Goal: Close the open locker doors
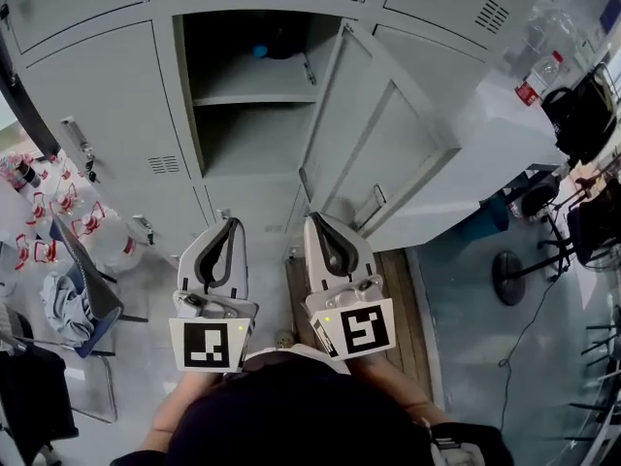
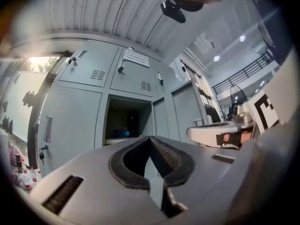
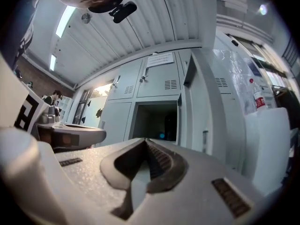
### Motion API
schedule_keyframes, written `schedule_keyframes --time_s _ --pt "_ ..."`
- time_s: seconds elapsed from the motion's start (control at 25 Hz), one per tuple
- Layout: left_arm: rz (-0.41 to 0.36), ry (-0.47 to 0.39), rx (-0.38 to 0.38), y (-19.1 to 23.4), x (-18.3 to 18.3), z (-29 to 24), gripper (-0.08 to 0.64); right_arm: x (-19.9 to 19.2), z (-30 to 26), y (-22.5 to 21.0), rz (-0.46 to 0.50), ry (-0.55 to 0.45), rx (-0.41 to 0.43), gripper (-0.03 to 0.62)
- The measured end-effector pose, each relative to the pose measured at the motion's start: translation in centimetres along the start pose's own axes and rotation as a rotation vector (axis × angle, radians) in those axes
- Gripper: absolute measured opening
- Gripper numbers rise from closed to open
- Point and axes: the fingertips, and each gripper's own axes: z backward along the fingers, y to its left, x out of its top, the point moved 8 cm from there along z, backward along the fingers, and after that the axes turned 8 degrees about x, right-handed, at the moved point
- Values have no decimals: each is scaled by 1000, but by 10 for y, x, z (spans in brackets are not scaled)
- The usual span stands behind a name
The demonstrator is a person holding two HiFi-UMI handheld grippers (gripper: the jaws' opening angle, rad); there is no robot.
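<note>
at the far left, clear bottles with red labels (image 1: 89,223) stand crowded on the floor against the grey lockers, and just in front of them a chair (image 1: 92,304) carries a bundled pale cloth (image 1: 60,309). next comes the left gripper (image 1: 229,223), held low before the lockers and pointing at them; in the left gripper view its fingers (image 2: 161,156) are clenched tip to tip and hold nothing. above and slightly to its right is the open locker (image 1: 254,97), the only compartment in the bank that stands open. a shelf splits it into an upper and a lower space. at the back of the upper space sits a small blue thing (image 1: 260,51) beside a dark object (image 1: 287,39) too shadowed to name; the same blue spot shows in the right gripper view (image 3: 161,136). the right gripper (image 1: 316,223) is beside the left one and apart from it, its fingers (image 3: 157,161) likewise pressed together on nothing. the locker door (image 1: 374,144) swings out wide to the right of the opening, hinged on its right edge, well clear of both grippers. further right a white block-shaped unit (image 1: 500,149) stands against the lockers with a clear red-labelled bottle (image 1: 539,76) on top.
</note>
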Motion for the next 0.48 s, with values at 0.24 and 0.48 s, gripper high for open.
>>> schedule_keyframes --time_s 0.24,0.48 --pt "-1 -21 28 -57 3 5 3 3 37 -18 -16 -19 108 0" --pt "-34 -28 -4 -98 0 8 2 -4 71 -40 -59 -17 108 0"
